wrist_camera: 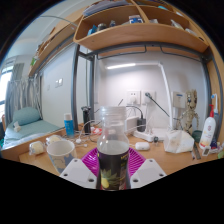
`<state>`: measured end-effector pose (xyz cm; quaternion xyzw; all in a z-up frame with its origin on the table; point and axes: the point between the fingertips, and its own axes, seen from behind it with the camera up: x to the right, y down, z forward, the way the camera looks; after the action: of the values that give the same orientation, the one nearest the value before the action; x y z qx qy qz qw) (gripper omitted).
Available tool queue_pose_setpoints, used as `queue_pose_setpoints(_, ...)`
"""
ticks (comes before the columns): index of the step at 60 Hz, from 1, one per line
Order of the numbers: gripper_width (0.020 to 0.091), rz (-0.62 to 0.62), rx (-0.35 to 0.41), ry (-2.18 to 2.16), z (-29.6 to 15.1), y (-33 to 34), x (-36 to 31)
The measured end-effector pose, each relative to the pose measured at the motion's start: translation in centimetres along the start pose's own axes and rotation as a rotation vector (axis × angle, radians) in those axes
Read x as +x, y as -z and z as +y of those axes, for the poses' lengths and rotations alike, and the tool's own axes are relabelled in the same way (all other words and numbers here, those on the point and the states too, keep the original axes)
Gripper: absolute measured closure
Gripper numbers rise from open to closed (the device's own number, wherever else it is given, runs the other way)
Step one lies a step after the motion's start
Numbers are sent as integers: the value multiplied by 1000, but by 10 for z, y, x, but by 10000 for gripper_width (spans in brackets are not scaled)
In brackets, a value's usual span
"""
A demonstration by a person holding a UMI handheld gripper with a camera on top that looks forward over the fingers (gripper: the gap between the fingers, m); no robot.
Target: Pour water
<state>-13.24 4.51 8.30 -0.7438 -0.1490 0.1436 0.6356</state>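
Note:
A clear bottle (113, 150) with a dark lower half and a dark label stands upright between my two fingers. My gripper (113, 166) is shut on the bottle, the magenta pads (90, 162) pressing on both its sides. The bottle's neck and cap reach up to about the level of the desk's back. A white mug (60, 152) stands on the wooden desk (40, 165) just left of the fingers. Behind the bottle, a clear glass (92, 131) shows further back on the desk.
A blue-topped bottle (69, 124) stands at the back left. White crumpled items (178, 142) and a spray bottle (208, 130) lie on the right. A wooden shelf (140, 35) hangs overhead. A bed (22, 133) lies at the left.

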Motion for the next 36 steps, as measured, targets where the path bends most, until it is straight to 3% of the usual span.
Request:
queue_pose_setpoints(8,760,5,-1,10,2,1,0)
queue_pose_setpoints(18,667,13,-6,-2,2,2,0)
queue_pose_setpoints(24,494,31,-50,-1,13,6,5)
queue_pose_setpoints(36,278,49,-65,-29,19,36,2)
